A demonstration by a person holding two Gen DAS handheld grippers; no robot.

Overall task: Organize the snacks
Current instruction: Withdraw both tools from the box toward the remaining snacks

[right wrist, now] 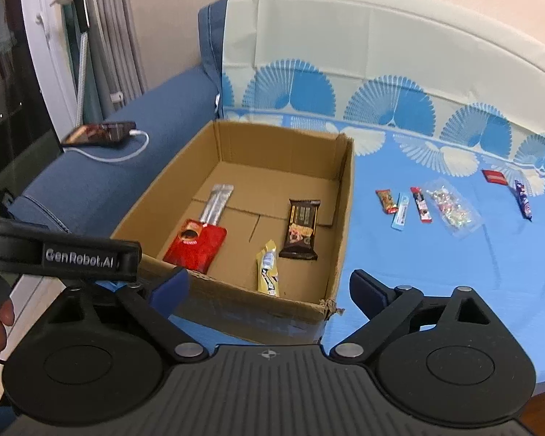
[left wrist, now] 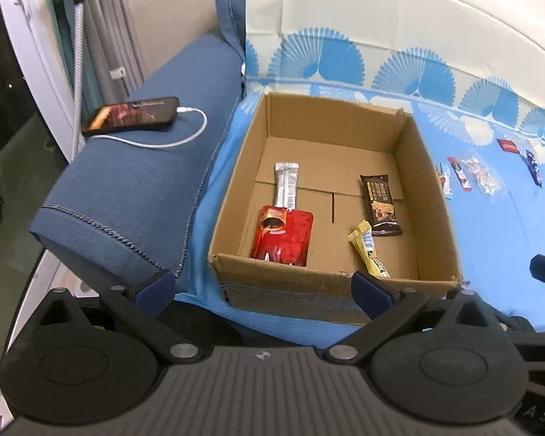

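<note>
Snacks half sorted: four lie inside the cardboard box (right wrist: pixel 345 196), six wait right of it. Your left gripper (left wrist: pixel 263 285) and right gripper (right wrist: pixel 268 285) gape, empty.

A smartphone (left wrist: pixel 131 119) lies on the blue sofa armrest (left wrist: pixel 141 181), a white charging cable (left wrist: pixel 170 138) plugged into it. A fan-patterned blue sheet (right wrist: pixel 454 254) covers the seat.

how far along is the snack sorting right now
Done: four snacks lie in the cardboard box: a silver stick pack, a red pouch, a yellow bar and a dark chocolate bar. In hand: nothing; the left gripper and right gripper are both open and empty. Left: six snacks on the blue sheet, including a clear candy bag.
</note>
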